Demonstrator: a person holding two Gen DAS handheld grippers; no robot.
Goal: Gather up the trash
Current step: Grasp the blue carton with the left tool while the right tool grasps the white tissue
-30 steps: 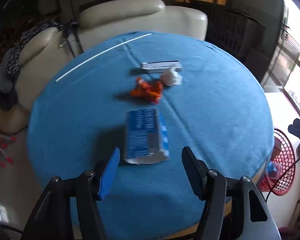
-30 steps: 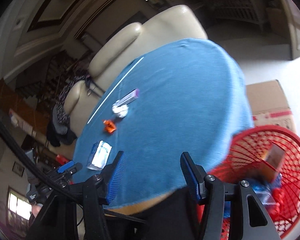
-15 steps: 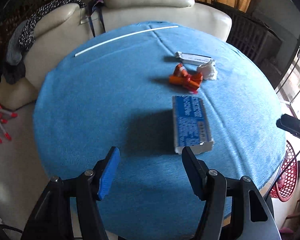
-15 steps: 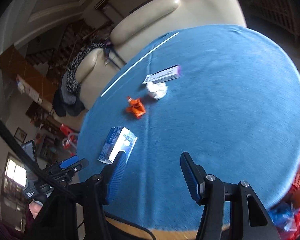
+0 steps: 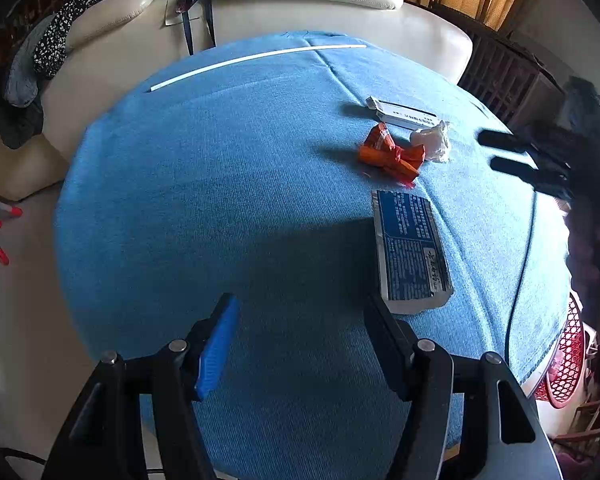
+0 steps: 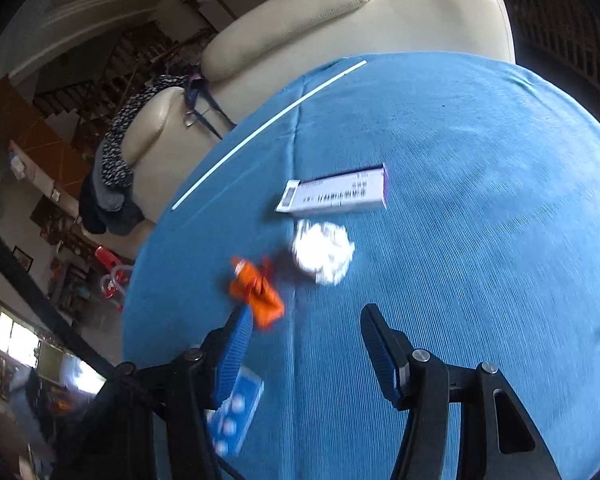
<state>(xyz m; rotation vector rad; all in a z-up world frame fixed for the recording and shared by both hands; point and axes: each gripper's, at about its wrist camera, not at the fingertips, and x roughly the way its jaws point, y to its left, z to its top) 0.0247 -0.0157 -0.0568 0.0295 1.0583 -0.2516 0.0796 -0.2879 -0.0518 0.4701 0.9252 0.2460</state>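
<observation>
While both grippers hang over the round bench draped in blue cloth (image 5: 220, 200), neither holds anything: left gripper (image 5: 300, 312) jaws spread over bare cloth, with the flat blue-and-silver foil packet (image 5: 410, 256) just beside its right finger, and right gripper (image 6: 304, 320) jaws spread too, with the crumpled orange wrapper (image 6: 256, 288) just ahead of its left finger. Trash sits in a loose cluster toward the bench's right half as the left camera sees it: orange wrapper, white crumpled tissue ball (image 6: 324, 256) close beside it, long white cardboard box with printed label (image 6: 336, 196) just past the tissue, foil packet nearest the person. Thin white stick (image 5: 256, 60) lies apart near the far edge by the cream leather sofa (image 5: 300, 4); red mesh basket (image 5: 568, 356) sits on the floor past the bench's right edge.
</observation>
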